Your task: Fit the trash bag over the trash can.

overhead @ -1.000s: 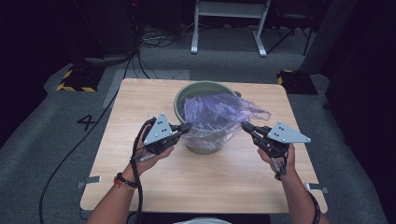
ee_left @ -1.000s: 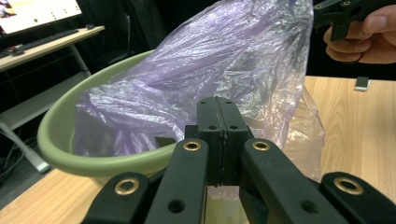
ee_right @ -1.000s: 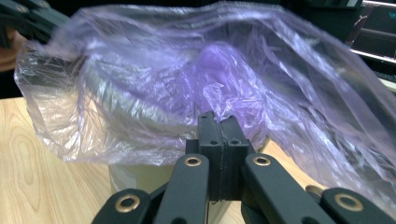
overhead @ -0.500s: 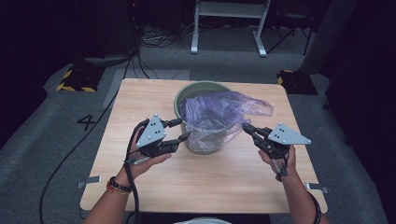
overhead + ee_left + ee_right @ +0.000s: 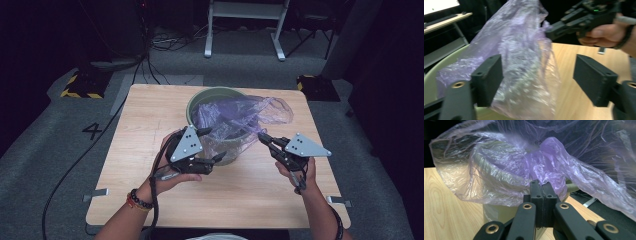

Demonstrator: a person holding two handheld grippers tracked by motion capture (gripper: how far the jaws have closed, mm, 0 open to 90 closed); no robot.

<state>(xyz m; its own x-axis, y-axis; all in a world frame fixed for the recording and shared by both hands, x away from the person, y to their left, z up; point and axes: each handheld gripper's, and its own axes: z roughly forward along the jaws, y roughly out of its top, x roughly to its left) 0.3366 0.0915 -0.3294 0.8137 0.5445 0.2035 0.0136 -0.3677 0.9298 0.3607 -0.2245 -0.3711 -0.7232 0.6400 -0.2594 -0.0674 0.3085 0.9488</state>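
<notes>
The purple plastic bag (image 5: 235,117) sits in the green bucket (image 5: 200,102), which stands on the far half of the wooden table (image 5: 150,130), about in the middle between left and right. The bag is thin and half transparent. Part of it goes down inside the bucket and part hangs over the near rim and down the outside wall; on the right side it spreads loose beyond the rim. I cannot tell if anything lies inside the bag.

The right gripper (image 5: 261,137) is at the right near side of the bucket, and its jaws are pressed together on the edge of the bag; in the right gripper view (image 5: 541,185) the film comes out just above the closed pads.

The left gripper (image 5: 212,145) is at the left near side of the bucket. Its jaws have just been opening and now stand wide. In the left gripper view (image 5: 537,75) the bag (image 5: 524,62) hangs between them, but the pads (image 5: 489,75) do not press it.
</notes>
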